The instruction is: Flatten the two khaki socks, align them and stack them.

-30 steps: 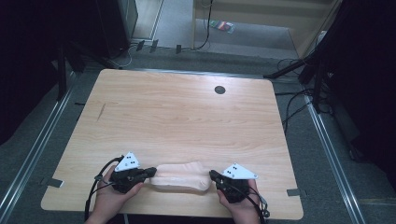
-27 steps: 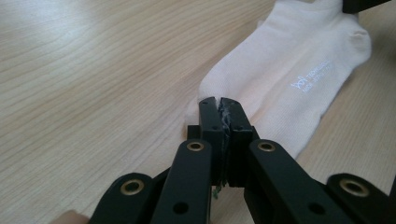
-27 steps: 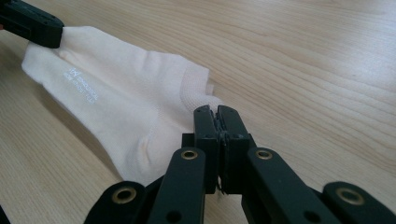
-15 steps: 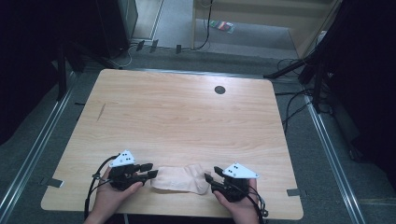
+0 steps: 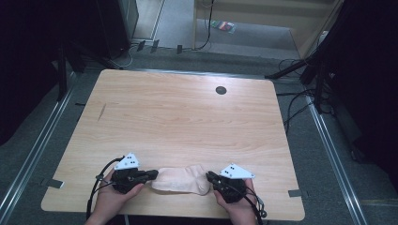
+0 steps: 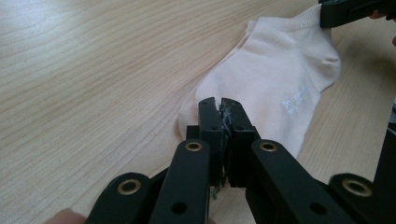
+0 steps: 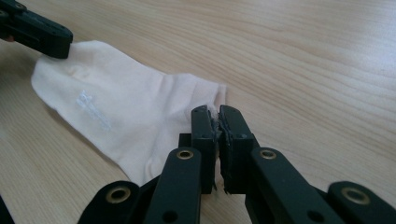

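A pale pink ankle sock (image 5: 180, 180) lies flat near the front edge of the wooden table (image 5: 187, 122), between my two grippers. My left gripper (image 5: 154, 174) is shut on its left end; in the left gripper view the jaws (image 6: 219, 105) pinch the toe of the sock (image 6: 280, 79). My right gripper (image 5: 209, 177) is shut on the right end, and in the right gripper view its jaws (image 7: 217, 114) clamp the cuff edge of the sock (image 7: 126, 107). The fabric sags a little between them.
A small black grommet (image 5: 220, 90) sits in the tabletop near the far edge. The table's front edge is just below my hands. Cables and dark stands lie on the floor around the table.
The sock was pulled straight a second ago, then went slack and wrinkled. Both grippers have stayed shut on its ends and barely shifted.
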`<state>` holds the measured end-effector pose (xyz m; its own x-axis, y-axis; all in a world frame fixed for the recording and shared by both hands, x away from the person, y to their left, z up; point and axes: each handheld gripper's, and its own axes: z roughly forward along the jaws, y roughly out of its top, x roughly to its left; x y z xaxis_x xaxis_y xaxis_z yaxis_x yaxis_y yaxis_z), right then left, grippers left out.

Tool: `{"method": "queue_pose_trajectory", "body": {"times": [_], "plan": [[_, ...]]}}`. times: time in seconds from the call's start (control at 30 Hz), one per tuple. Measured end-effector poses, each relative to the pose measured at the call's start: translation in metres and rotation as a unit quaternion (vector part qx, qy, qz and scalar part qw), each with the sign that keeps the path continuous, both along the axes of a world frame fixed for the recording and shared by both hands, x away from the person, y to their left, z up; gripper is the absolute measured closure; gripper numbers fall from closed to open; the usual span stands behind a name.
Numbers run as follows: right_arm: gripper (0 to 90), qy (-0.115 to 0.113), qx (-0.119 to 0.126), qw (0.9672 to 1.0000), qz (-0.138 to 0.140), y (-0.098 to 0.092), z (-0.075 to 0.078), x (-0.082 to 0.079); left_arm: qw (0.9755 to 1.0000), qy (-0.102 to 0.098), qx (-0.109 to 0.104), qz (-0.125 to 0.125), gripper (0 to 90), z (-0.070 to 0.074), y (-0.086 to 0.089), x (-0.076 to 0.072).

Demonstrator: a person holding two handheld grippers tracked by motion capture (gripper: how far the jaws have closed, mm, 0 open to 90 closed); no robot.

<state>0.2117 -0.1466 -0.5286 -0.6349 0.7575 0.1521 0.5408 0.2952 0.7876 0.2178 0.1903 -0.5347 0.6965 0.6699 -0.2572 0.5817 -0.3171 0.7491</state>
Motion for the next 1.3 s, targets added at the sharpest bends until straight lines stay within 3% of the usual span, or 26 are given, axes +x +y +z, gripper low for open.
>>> {"method": "queue_pose_trajectory", "body": {"times": [0.13,0.23,0.4,0.73,0.77,0.8,0.87,0.97,1.03,1.1,1.17,1.27,1.3], "plan": [[86.0,-0.009,0.008,0.9999,-0.002,-0.001,0.004,0.000,0.9999,-0.010,-0.004,0.001,89.3,0.003,-0.001,-0.002],[86.0,-0.012,0.009,0.9999,-0.008,-0.002,0.004,0.001,1.0000,-0.005,-0.001,-0.003,89.3,0.001,-0.002,-0.001],[85.8,0.006,-0.006,0.9999,-0.012,-0.002,-0.002,0.008,0.9999,-0.003,0.012,-0.008,89.2,-0.001,-0.005,-0.002],[85.7,0.002,-0.003,0.9999,-0.014,-0.001,-0.002,0.008,0.9998,-0.004,0.015,-0.009,89.2,-0.001,-0.004,-0.001],[83.1,0.005,0.004,0.9999,-0.015,-0.002,-0.002,0.008,0.9999,-0.010,0.009,-0.007,88.3,0.000,-0.004,-0.002],[74.5,0.007,0.017,0.9997,-0.018,-0.003,-0.001,0.008,0.9999,-0.014,0.006,-0.003,83.9,0.001,-0.003,-0.002],[57.3,-0.010,0.020,0.9993,-0.030,-0.002,0.003,0.006,0.9994,-0.026,-0.018,0.014,68.1,0.004,0.000,-0.002],[66.6,-0.042,0.040,0.9978,-0.033,0.003,0.012,-0.002,0.9971,-0.029,-0.065,0.026,74.8,0.008,0.006,0.000],[75.8,-0.042,0.075,0.9963,-0.008,0.017,0.015,-0.007,0.9965,-0.024,-0.077,0.023,83.5,0.008,0.005,0.001],[83.6,-0.027,0.095,0.9949,0.017,0.036,0.013,-0.010,0.9974,-0.013,-0.071,0.008,89.1,0.006,0.000,0.003],[88.2,-0.005,0.100,0.9941,0.041,0.059,0.006,-0.011,0.9991,-0.004,-0.041,0.004,90.0,0.002,-0.008,0.003],[90.0,0.025,0.089,0.9933,0.069,0.094,-0.009,-0.015,0.9996,0.013,-0.021,0.013,90.0,-0.005,-0.014,0.007],[90.0,0.025,0.083,0.9934,0.075,0.102,-0.013,-0.016,0.9995,0.019,-0.020,0.014,90.0,-0.007,-0.016,0.008]]}}
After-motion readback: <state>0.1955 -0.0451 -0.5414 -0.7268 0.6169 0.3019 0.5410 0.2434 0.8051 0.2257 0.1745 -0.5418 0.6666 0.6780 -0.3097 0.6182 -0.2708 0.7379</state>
